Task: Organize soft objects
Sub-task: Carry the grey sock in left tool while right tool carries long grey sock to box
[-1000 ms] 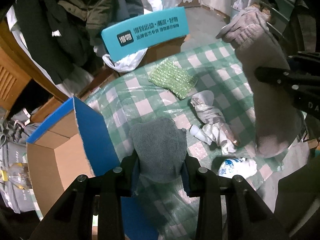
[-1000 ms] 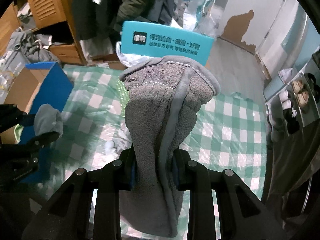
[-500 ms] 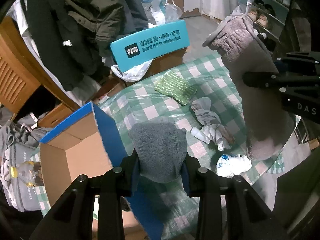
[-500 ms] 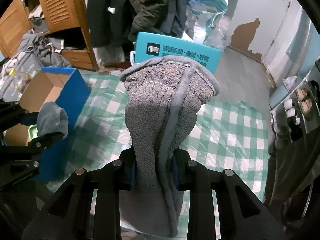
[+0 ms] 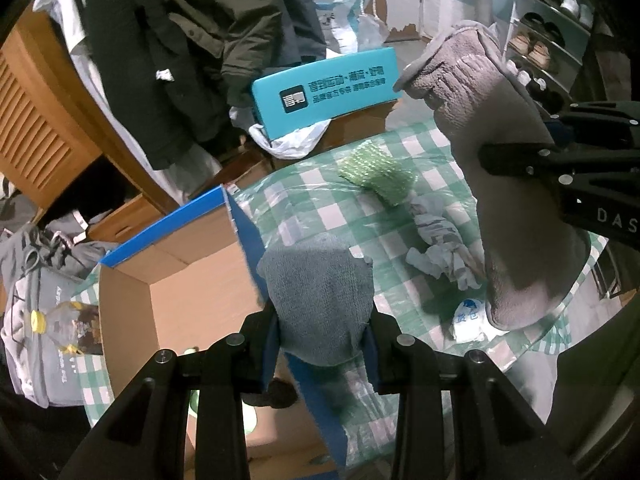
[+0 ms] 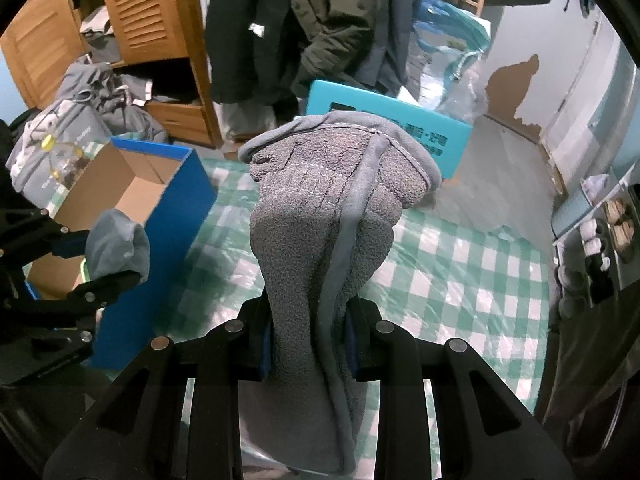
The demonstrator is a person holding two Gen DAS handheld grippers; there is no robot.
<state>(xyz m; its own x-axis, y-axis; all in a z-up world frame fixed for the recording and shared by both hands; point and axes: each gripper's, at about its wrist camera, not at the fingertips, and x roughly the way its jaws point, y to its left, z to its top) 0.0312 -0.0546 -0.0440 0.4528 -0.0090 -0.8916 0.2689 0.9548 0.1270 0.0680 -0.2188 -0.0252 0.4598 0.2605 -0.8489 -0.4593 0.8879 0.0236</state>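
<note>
left gripper (image 5: 322, 338): I have it clamped on a small grey cloth (image 5: 318, 292), which bunches up between the pads above the near wall of the box.
right gripper (image 6: 308, 338): clamped on a long grey fleece sock (image 6: 324, 248). Cuff end stands up past the fingers, the other end hangs down below them.
sock from my left camera: it hangs at the right (image 5: 508, 184), clear of the table, with the right gripper (image 5: 560, 160) pinching it partway down.
box (image 5: 188, 280): open cardboard with a blue outside, at the left edge of the table. I see a pale green thing and something dark low inside, can't tell what.
table (image 5: 304, 200): green and white check cover under clear plastic.
on the table: green knitted cloth (image 5: 378, 172) at the far side, a crumpled white rag (image 5: 440, 248) nearer, and a small white packet (image 5: 470, 320) nearest, just beside the sock's hanging end.
background: teal carton (image 5: 326, 92) with print beyond the far edge, dark coats (image 6: 304, 20) hanging behind it, wooden cabinet (image 6: 140, 8) far left.
</note>
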